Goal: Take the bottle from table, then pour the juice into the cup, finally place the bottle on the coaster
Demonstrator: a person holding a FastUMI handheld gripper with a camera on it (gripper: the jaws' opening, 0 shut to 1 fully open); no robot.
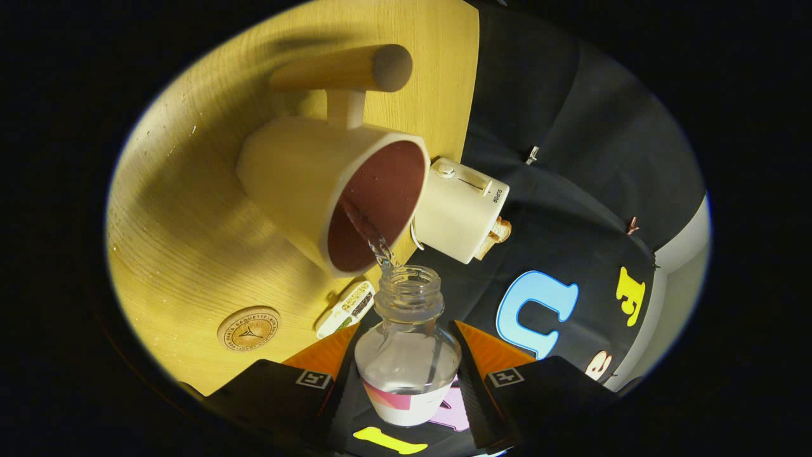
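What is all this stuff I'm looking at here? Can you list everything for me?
bottle: one, clear glass with a white and pink label, open mouth, held between the fingers and tipped toward the cup
stream of liquid: one, clear, running from the bottle's mouth into the cup
cup: one, cream outside, dark reddish brown inside, with a wooden handle, on the table just beyond the bottle
coaster: one, round, light wood, on the table beside the cup
toaster: one, cream, with toast in it, behind the cup
small packet: one, white with print, between coaster and bottle
table: one, light wood
gripper: one, both fingers pressed on the bottle
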